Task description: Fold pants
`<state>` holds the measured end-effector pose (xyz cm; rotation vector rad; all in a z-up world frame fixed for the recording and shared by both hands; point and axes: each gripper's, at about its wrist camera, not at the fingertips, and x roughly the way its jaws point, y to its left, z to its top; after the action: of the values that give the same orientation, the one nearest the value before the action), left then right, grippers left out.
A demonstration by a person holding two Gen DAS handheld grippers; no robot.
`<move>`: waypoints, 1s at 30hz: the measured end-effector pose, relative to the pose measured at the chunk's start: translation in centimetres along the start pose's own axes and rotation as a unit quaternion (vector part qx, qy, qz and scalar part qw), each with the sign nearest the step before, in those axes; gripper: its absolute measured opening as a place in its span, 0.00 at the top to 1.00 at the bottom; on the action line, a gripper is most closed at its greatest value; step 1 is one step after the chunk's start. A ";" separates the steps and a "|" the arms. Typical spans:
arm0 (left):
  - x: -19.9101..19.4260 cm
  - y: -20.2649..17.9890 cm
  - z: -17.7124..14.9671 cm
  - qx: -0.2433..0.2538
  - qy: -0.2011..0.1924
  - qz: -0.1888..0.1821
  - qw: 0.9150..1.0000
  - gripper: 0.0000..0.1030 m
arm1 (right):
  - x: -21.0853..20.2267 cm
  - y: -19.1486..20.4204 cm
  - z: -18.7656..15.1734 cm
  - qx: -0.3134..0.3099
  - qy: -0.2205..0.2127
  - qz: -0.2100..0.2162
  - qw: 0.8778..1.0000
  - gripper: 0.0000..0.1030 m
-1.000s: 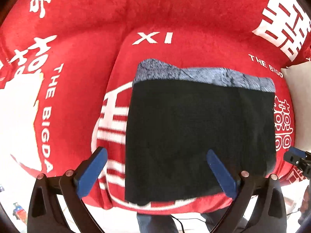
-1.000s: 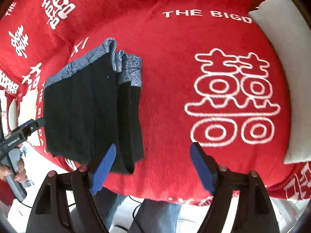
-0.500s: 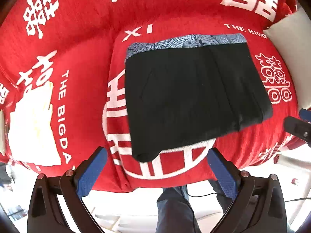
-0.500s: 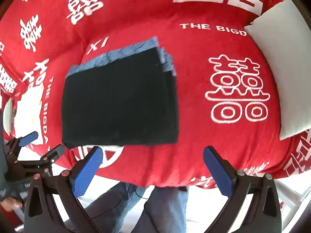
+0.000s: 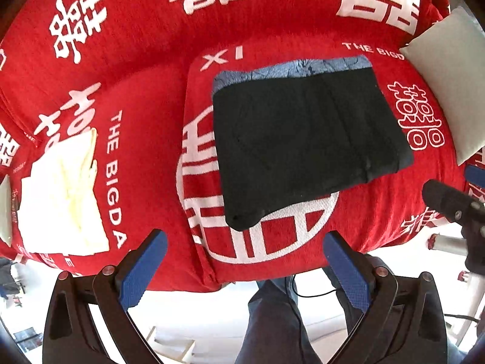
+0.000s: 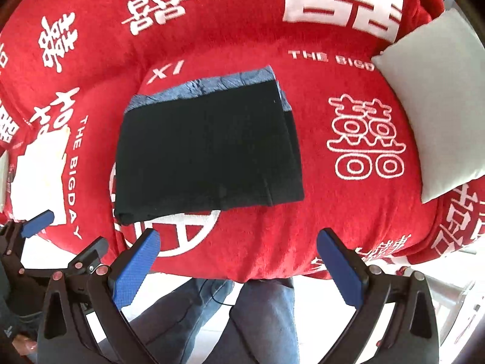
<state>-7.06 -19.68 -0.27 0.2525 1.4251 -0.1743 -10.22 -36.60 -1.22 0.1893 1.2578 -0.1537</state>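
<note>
Both your grippers, left gripper (image 5: 245,270) and right gripper (image 6: 238,268), gape empty; pants (image 6: 206,148) lie folded at twelve o'clock, job looks done.

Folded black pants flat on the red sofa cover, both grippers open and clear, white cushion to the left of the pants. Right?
Not quite: the white cushion lies to the right of the folded black pants, as the right wrist view shows. The rest holds: pants flat on the red sofa cover, left gripper and right gripper open and clear.
</note>
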 end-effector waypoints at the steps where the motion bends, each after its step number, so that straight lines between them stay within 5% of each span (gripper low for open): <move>1: -0.2 0.0 0.0 0.000 -0.002 0.000 1.000 0.00 | -0.3 0.4 -0.2 -0.004 -0.007 -0.007 1.000 0.00; 30: -1.7 -0.7 -0.4 0.024 -0.025 0.005 0.999 0.00 | -1.8 1.3 -0.8 -0.011 -0.030 -0.035 0.999 0.00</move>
<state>-7.86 -20.29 1.32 0.2932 1.3700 -0.2047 -11.18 -35.13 0.33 0.1213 1.2071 -0.2037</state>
